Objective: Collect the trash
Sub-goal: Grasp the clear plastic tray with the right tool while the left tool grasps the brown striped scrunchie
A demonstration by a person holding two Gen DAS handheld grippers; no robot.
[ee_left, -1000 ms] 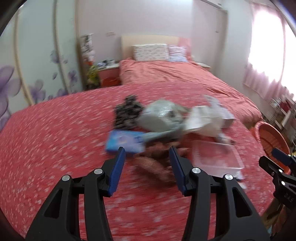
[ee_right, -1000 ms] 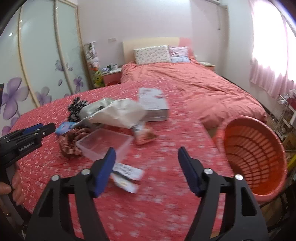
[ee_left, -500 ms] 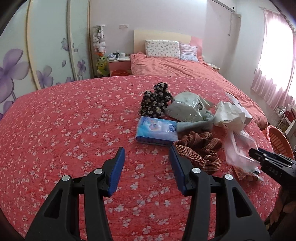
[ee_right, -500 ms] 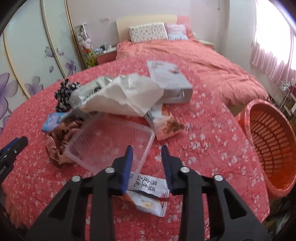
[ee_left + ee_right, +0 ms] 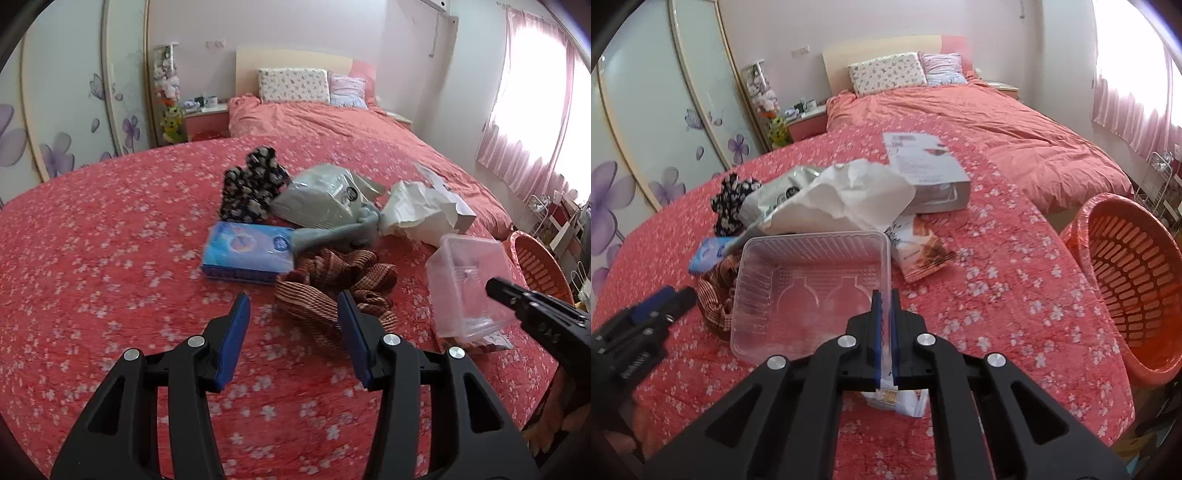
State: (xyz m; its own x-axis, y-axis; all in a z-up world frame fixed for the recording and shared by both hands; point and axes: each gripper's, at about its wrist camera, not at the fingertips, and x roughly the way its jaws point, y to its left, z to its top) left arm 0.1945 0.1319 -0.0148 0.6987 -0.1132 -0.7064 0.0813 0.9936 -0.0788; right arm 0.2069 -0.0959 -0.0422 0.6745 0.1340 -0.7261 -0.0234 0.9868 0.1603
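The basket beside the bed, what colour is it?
Orange basket, with slotted walls; the right wrist view shows it best.

A big bed (image 5: pixel 92 240) with a red cover full of little white flowers carries everything. Two pillows (image 5: pixel 293 85) lie at its far edge, by the headboard. Near the middle lies a black flowery cloth (image 5: pixel 251 188). Just beside it is a grey-green bag (image 5: pixel 325 201) and a blue packet (image 5: pixel 245 251). A brown striped cloth (image 5: pixel 336 284) lies closer to the near edge, touching the blue packet. White crumpled paper (image 5: pixel 849 203) sits next to a flat white box (image 5: pixel 923 162). A snack wrapper (image 5: pixel 921 251) lies toward the right edge. A small white packet (image 5: pixel 905 400) rests by the near edge.
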